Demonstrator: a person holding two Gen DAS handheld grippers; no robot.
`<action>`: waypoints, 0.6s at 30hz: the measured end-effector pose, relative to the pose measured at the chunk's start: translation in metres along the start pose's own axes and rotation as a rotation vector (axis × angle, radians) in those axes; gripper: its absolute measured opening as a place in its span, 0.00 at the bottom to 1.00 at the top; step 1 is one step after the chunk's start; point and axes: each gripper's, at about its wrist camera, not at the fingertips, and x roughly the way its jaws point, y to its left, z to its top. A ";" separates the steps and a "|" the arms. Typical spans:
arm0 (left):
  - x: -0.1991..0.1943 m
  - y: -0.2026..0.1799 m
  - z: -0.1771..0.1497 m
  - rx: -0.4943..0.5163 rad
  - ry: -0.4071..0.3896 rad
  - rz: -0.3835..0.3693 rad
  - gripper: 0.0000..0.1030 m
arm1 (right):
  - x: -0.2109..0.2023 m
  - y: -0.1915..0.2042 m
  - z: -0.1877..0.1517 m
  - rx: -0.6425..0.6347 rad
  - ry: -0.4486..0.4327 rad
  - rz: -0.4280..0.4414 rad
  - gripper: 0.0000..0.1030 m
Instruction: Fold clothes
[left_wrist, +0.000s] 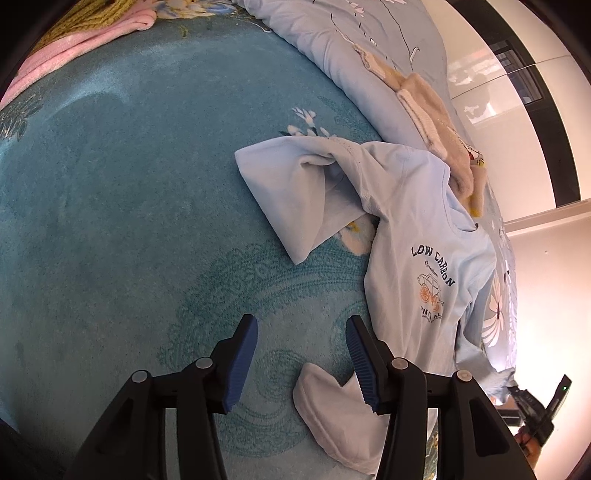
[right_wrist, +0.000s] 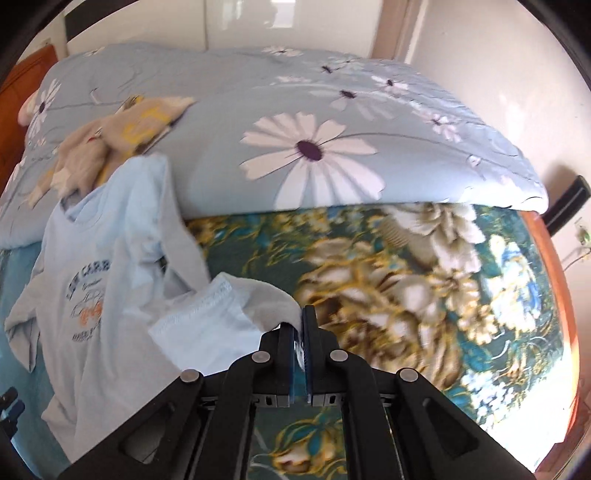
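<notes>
A light blue T-shirt (left_wrist: 406, 221) printed "LOW CARBON" lies crumpled on the teal bedspread (left_wrist: 129, 184), its top resting against the quilt. One sleeve (left_wrist: 291, 192) is spread out to the left. My left gripper (left_wrist: 301, 354) hovers open over the bedspread, and a corner of the shirt's cloth (left_wrist: 332, 417) lies under its right finger, not pinched. In the right wrist view, my right gripper (right_wrist: 300, 321) is shut on the edge of the T-shirt (right_wrist: 110, 258) beside a stitched cuff (right_wrist: 207, 306), and the cloth rises from the bed to its jaws.
A light blue quilt with daisies (right_wrist: 314, 147) is heaped along the far side, with a beige garment (right_wrist: 110, 136) on it. Pink cloth and yellow knit (left_wrist: 85, 37) lie at the bedspread's far left corner. The bed's wooden edge (right_wrist: 557, 295) runs down the right.
</notes>
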 end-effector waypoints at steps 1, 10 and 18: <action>0.001 -0.001 0.000 0.005 0.005 0.005 0.52 | -0.004 -0.018 0.013 0.029 -0.027 -0.040 0.04; 0.012 -0.005 0.001 0.020 0.036 0.033 0.52 | 0.009 -0.113 0.069 0.182 -0.105 -0.347 0.04; 0.023 -0.017 -0.004 0.087 0.078 0.014 0.53 | 0.013 -0.119 0.023 0.403 -0.051 -0.164 0.45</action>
